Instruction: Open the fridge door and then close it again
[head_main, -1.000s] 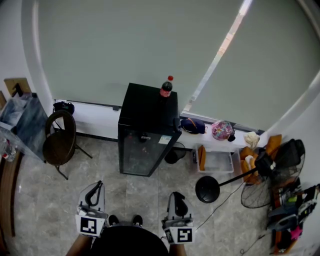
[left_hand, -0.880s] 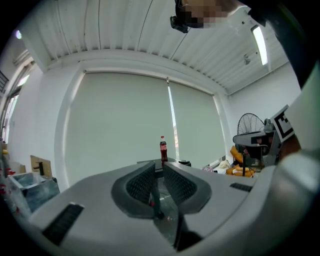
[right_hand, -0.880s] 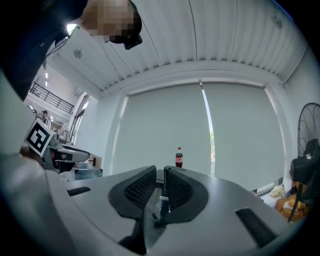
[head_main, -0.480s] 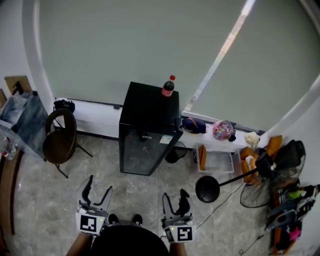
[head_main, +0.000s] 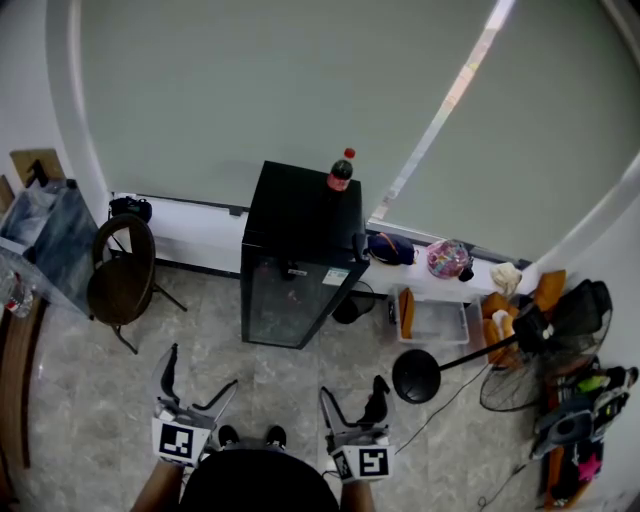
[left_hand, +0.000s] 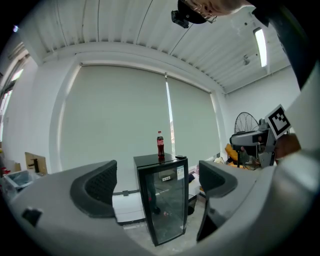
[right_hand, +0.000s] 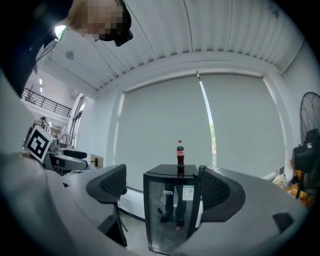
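Status: task not started.

Task object: the small black glass-door fridge (head_main: 298, 250) stands at the centre of the head view, backed against the low white ledge under the roller blind. Its door is closed and sits flush with the cabinet. A cola bottle (head_main: 340, 171) stands upright on its top, toward the right rear corner. In both gripper views the fridge appears straight ahead, beyond the jaws and well apart from them.

Left gripper (head_main: 200, 375): at the lower left of the head view, held level and aimed toward the fridge. Its jaws are opening and already stand wide. Nothing is between them, only the distant fridge seen through the gap.

Right gripper (head_main: 352, 395): at the lower centre, just right of the left one and likewise level. Its jaws are opening, also wide, with nothing between them.

Surroundings: a chair (head_main: 120, 280) stands left of the fridge, and a floor fan (head_main: 510, 385) with its round base is at the lower right. Bare tiled floor (head_main: 270, 370) lies between the person and the fridge.

Assessment: no step is done. Still to come are the approach across the floor, taking hold of the door edge or handle, swinging the door open, and pushing it closed again. No handle can be made out from here.
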